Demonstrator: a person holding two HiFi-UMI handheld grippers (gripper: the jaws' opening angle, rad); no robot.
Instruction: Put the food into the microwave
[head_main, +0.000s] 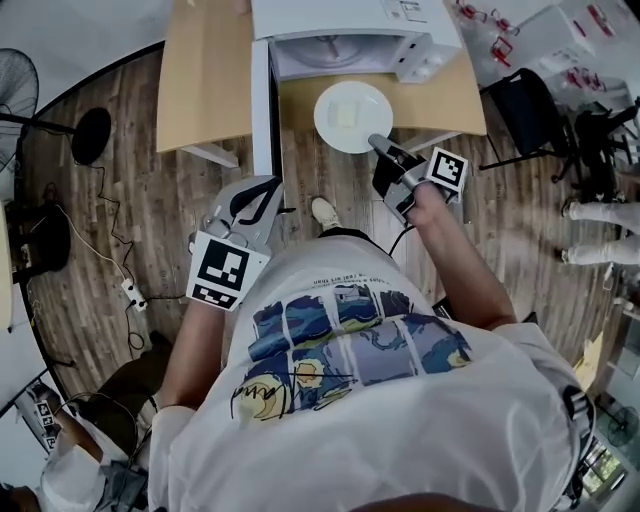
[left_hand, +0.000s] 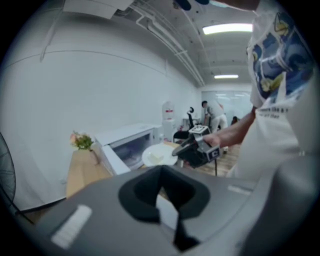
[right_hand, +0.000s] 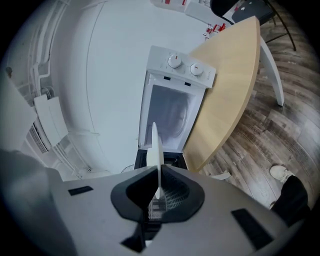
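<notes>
A white plate (head_main: 345, 120) with a pale piece of food (head_main: 346, 113) hangs over the wooden table's (head_main: 200, 80) front edge, just before the open white microwave (head_main: 350, 20). My right gripper (head_main: 380, 143) is shut on the plate's near rim. In the right gripper view the plate (right_hand: 155, 150) stands edge-on between the pads of the right gripper (right_hand: 159, 192), facing the microwave's cavity (right_hand: 170, 115). The microwave door (head_main: 261, 110) swings out to the left. My left gripper (head_main: 272, 188) hovers beside the door's end, shut and holding nothing. The left gripper view shows the plate (left_hand: 159, 155) and the right gripper (left_hand: 182, 150).
A fan (head_main: 15, 85), a black round stand base (head_main: 90, 135) and a power strip with cables (head_main: 130, 290) lie on the wooden floor at left. Black chairs (head_main: 530, 105) and a person's legs (head_main: 600, 215) are at right. Flowers (left_hand: 82, 141) stand on the table.
</notes>
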